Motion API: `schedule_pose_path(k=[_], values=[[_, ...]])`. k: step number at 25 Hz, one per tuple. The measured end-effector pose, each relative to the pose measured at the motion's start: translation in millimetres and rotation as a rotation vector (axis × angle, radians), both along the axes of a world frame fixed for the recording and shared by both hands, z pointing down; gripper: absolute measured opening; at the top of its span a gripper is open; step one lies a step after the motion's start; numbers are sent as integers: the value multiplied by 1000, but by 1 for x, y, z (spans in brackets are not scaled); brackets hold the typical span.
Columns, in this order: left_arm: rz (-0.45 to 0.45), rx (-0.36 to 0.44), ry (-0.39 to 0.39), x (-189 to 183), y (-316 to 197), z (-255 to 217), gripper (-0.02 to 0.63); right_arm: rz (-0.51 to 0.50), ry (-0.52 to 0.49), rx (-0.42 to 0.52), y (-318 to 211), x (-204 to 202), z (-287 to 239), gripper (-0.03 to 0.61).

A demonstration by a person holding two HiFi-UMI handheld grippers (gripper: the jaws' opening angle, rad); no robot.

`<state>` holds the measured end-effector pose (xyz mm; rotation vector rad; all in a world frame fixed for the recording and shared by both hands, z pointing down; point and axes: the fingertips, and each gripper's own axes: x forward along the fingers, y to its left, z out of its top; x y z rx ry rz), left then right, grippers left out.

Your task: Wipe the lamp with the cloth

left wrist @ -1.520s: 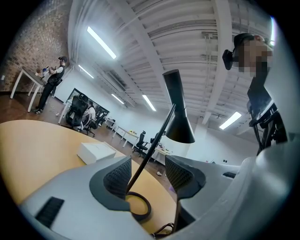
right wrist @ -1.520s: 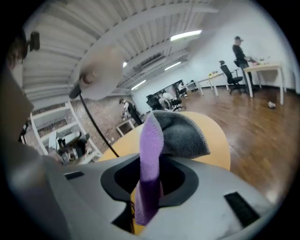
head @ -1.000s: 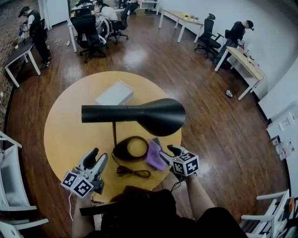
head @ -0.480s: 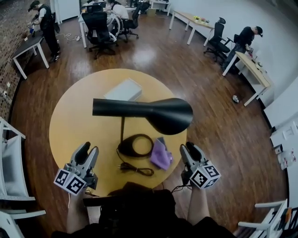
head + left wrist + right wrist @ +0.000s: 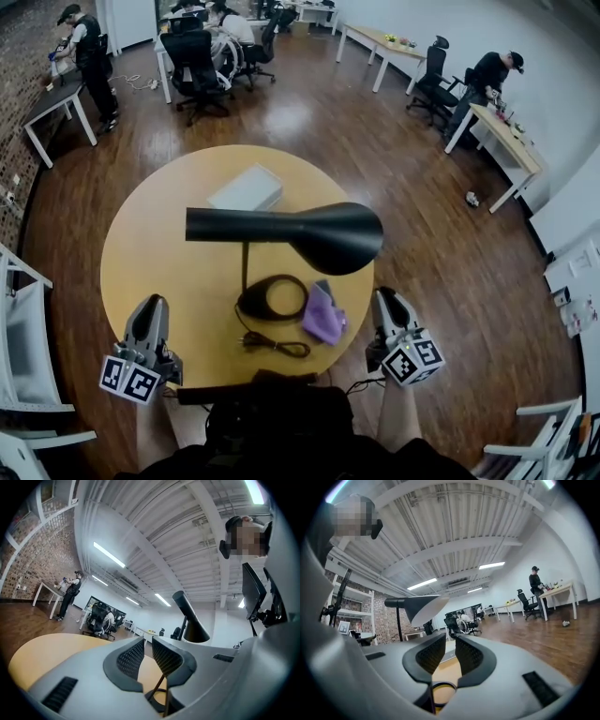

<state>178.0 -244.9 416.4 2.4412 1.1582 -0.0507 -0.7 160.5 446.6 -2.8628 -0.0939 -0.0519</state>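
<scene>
The black lamp (image 5: 328, 234) stands on the round wooden table (image 5: 150, 244), with its ring base (image 5: 272, 298) near the front edge. A purple cloth (image 5: 323, 316) lies crumpled beside the base, untouched. My left gripper (image 5: 155, 302) hovers at the table's near left edge, shut and empty; the left gripper view has its jaws (image 5: 148, 640) together below the lamp (image 5: 190, 620). My right gripper (image 5: 382, 295) is off the table's right edge, to the right of the cloth. Its jaws (image 5: 450, 638) have just been closing, with nothing between them. The lamp shade (image 5: 419, 606) shows beyond them.
A white flat box (image 5: 246, 188) lies at the table's far side. The lamp's black cord (image 5: 267, 345) curls by the near edge. Office chairs, desks and people stand far off on the wooden floor.
The right gripper left the cloth on the table and pulled back to the right and up, closing. The left gripper drew back toward the near edge and closed.
</scene>
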Motion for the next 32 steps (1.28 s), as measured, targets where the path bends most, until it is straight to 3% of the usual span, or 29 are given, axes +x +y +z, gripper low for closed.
schedule_pose_path(k=[2,4,13,32], values=[[4,-3,11,3,5,-5,37,12,1,-7,0,1,-3,60],[13,0,19,4,10,-8,37,30,9,-14,2,-2,-5,5],[32,18,-12,5,11,6,37,70,-16,-31,8,-12,0,2],[22,4,-31,9,3,3,37,-14,-20,-44,-5,2,-11,2]])
